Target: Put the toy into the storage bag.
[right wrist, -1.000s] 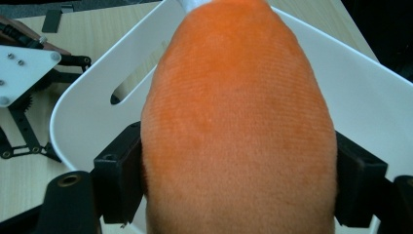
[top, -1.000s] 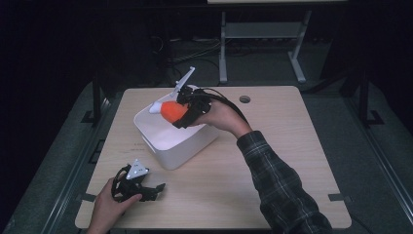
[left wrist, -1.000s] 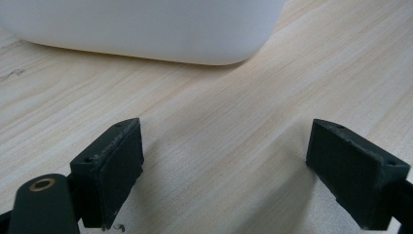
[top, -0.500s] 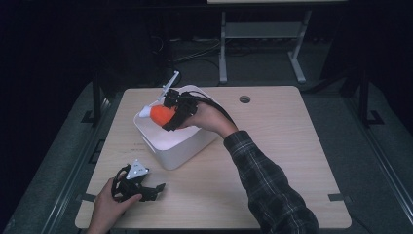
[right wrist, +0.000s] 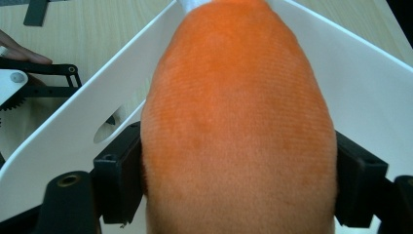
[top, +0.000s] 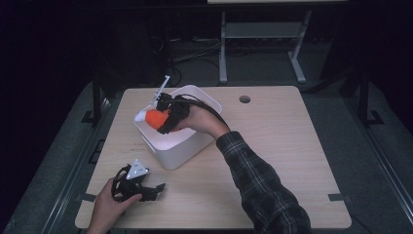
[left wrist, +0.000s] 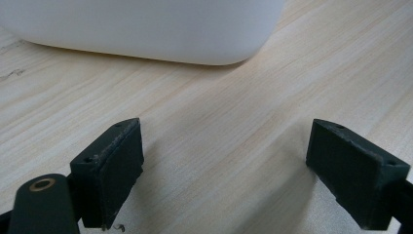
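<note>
An orange plush toy (top: 156, 118) with a white tip is held over the white bin (top: 181, 156) on the wooden table. My right gripper (top: 163, 117) is shut on it; in the right gripper view both jaws press the sides of the orange plush toy (right wrist: 238, 126), with the white bin (right wrist: 350, 87) below it. My left gripper (top: 157, 189) rests on the table near the front left, held by a hand. Its jaws stand open with nothing between them, and the left gripper (left wrist: 224, 170) faces the white bin (left wrist: 146, 29) wall across bare wood.
The wooden table (top: 272, 146) has a round cable hole (top: 245, 99) at the back. Beyond the table stands a grey metal frame (top: 258, 39) on a dark floor. A plaid sleeve (top: 258, 180) crosses the table's middle.
My right gripper has carried the orange toy leftward and slightly down over the bin. The left gripper has stayed where it was.
</note>
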Demonstrator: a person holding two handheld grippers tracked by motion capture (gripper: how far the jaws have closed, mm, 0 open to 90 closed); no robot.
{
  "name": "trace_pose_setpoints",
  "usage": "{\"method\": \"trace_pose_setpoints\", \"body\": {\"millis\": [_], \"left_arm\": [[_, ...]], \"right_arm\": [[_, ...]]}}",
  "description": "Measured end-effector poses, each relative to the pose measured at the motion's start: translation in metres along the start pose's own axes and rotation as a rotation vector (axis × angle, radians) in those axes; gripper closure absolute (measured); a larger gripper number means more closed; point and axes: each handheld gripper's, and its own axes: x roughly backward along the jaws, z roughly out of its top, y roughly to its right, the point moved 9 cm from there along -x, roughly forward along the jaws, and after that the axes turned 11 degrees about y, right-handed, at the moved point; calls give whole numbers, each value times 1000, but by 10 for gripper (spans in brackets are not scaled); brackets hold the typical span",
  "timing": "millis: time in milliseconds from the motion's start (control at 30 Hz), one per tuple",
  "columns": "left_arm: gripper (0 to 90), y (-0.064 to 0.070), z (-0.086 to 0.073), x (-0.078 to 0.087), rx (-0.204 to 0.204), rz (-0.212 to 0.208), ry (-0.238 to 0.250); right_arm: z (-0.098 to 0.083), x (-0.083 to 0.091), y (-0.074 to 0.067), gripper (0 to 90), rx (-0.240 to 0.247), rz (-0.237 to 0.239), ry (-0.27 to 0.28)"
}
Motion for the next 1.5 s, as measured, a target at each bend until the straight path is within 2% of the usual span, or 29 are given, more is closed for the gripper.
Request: {"method": "trace_pose_setpoints", "body": {"millis": [367, 800, 933, 1200, 1500], "left_arm": [[127, 0, 0, 0, 0, 0, 0], [127, 0, 0, 0, 0, 0, 0], [127, 0, 0, 0, 0, 0, 0], [127, 0, 0, 0, 2, 0, 1], [127, 0, 0, 0, 5, 0, 3]], "right_arm": [[-4, -8, 2, 201, -4, -17, -25], [-9, -15, -1, 147, -4, 3, -53], [-7, -14, 0, 140, -4, 7, -41], [-5, -5, 0, 141, -6, 1, -20], [-9, 22, 5, 140, -28, -6, 23]]}}
